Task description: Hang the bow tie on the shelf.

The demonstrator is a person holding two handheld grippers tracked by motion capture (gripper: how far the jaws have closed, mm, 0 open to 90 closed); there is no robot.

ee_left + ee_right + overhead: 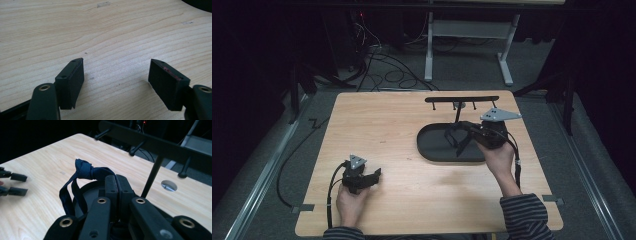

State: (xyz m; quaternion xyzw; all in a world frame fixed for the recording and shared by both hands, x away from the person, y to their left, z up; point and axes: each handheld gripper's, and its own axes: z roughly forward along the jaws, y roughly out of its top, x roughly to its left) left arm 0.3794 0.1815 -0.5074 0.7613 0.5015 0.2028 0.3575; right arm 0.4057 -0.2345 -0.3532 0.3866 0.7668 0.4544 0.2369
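In the high view, the right gripper (467,131) hangs over the black tray (432,150) on the far right part of the table (412,200), a dark strap (460,141) dangling from it toward the tray; behind it stands the rack (462,99) with its pegs. The left gripper (373,176) rests low on the near left, well apart from all this. In the left gripper view, its jaws stand spread over bare wood with nothing between them. In the right gripper view, the jaws are pressed together, pinching the strap (82,173) just behind its knot, the loop hanging down on the left toward the tray (90,192); the rack's bar (160,145) and pegs lie ahead and above, its post (152,176) just beside the jaws. The job looks like hanging the strap on a peg: best to lift until the loop clears the tray rim, keep the pinch firm, and bring the loop over a peg tip from the front. There is open room on the left; the post and the table's far edge are close, so swing wide of them.
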